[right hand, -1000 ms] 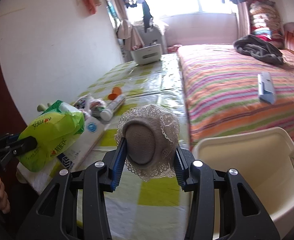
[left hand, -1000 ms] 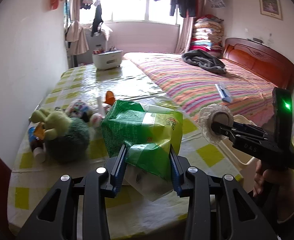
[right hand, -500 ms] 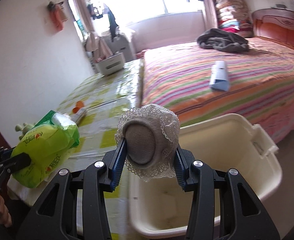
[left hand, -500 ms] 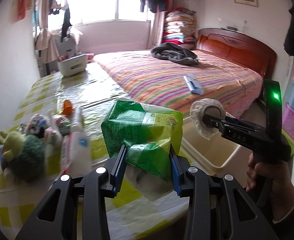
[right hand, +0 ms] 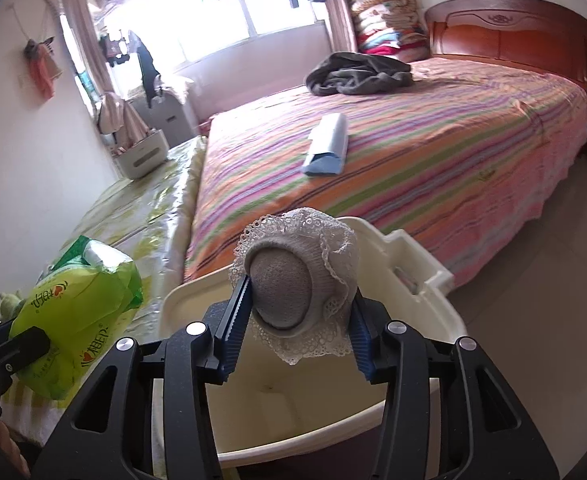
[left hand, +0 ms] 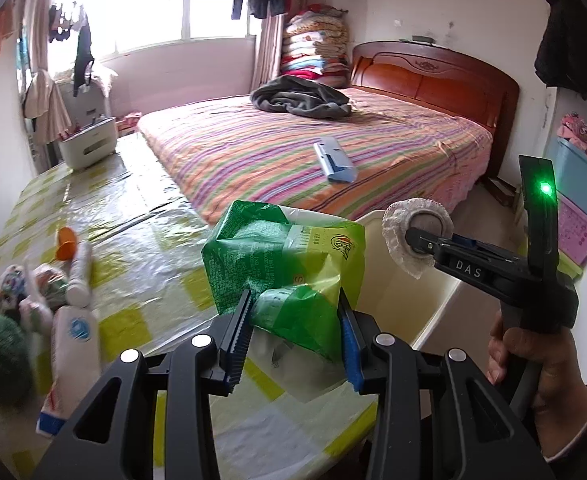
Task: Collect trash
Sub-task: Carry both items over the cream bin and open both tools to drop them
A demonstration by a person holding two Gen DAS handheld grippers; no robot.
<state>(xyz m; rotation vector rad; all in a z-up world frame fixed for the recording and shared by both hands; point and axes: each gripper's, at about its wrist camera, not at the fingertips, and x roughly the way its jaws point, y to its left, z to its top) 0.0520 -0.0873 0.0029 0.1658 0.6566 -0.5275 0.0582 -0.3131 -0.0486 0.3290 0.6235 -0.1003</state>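
Green wrapper [left hand: 289, 264] sits pinched in the left claw [left hand: 293, 332] above the desk [left hand: 153, 240] edge. Right claw [right hand: 293, 332], jaws opening, has a lace-trimmed grey ball [right hand: 293, 280] between its pads over the cream bin [right hand: 425, 280].

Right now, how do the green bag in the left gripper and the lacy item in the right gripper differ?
The green bag is crinkled, glossy printed plastic; the lacy item is soft grey knit with white lace trim. The bag is bigger and bulges well past the left gripper; the lacy item is a compact ball between the right gripper's opening jaws. Both are held up near the cream bin.
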